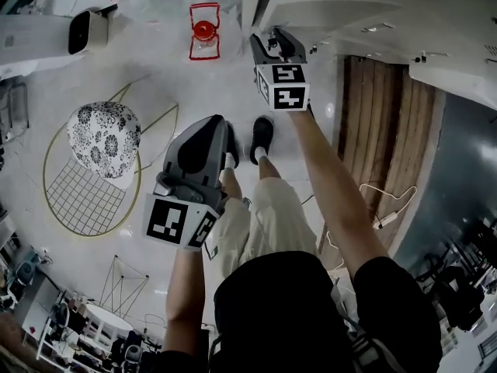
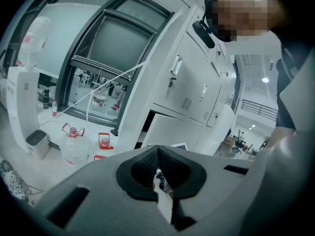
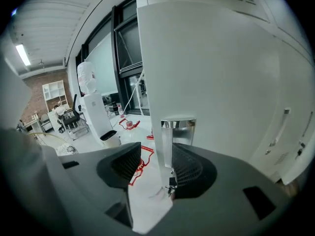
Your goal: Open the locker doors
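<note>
Our right tool (image 3: 156, 167), jaws apart, straddles the upright handle (image 3: 173, 134) of the locker door (image 3: 221, 77), possibly touching it; our closed, empty left tool (image 2: 158, 167) is farther off.

door handle (image 3: 168, 142) between right claw (image 3: 160, 166) jaws | jugs (image 1: 204, 31) left of lockers (image 2: 192, 87)

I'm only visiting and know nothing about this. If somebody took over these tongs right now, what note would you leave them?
Left tongs: shut, empty, held back from the lockers.
Right tongs: open, straddling the chrome handle at the edge of a white locker door; not clamped yet.
Done: a lower door looks ajar, seen from the left gripper view.
Left: the upper doors look shut. Probably close on the handle, pull, then go on to the rest.
</note>
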